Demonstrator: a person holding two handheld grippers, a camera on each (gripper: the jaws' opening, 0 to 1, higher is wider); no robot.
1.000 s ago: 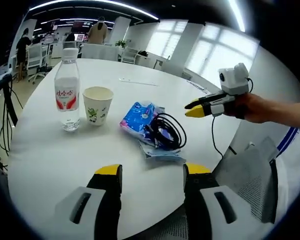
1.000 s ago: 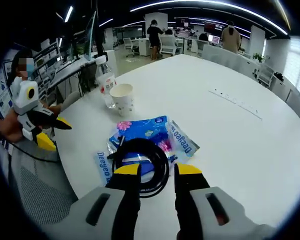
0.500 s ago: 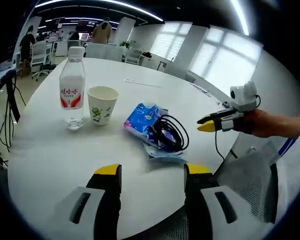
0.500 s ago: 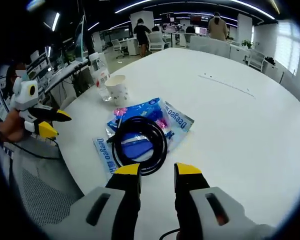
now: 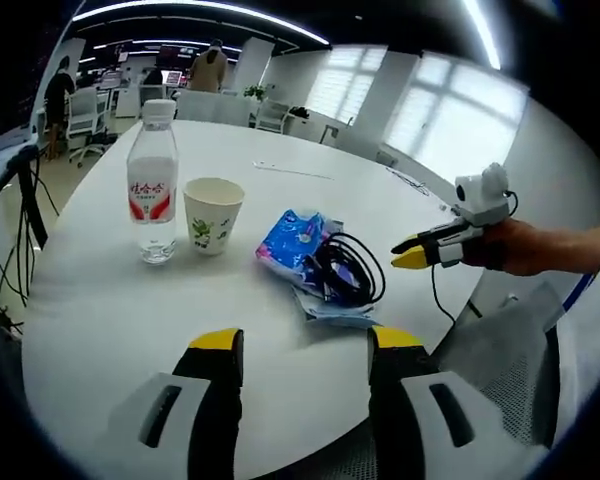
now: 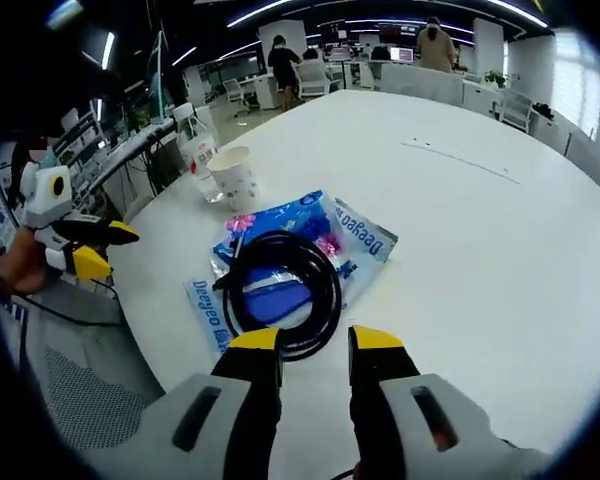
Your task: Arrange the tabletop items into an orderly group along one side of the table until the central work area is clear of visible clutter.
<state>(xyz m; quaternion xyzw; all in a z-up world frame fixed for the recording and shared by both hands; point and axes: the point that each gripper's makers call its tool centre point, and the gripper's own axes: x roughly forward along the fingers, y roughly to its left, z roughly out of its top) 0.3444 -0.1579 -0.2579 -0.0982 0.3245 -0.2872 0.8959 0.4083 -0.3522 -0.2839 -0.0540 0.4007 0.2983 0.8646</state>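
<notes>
Drifting slightly since a moment ago, both views; items unmoved. Spreading wide and round, white table (image 5: pixel 110 310), mostly bare. Lying near its edge, blue tissue packs (image 6: pixel 280 265) with coiled black cable (image 6: pixel 278 292) on top. Standing beside them, water bottle (image 5: pixel 153 182) just beside paper cup (image 5: pixel 212 214). Hovering off the edge, left gripper (image 5: pixel 305 350) jaws apart, empty; right gripper (image 6: pixel 313 345) jaws apart, empty, just short of the cable.

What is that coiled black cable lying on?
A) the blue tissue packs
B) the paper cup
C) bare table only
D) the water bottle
A: the coiled black cable rests on top of the blue tissue packs, while the paper cup and water bottle stand apart.
</notes>
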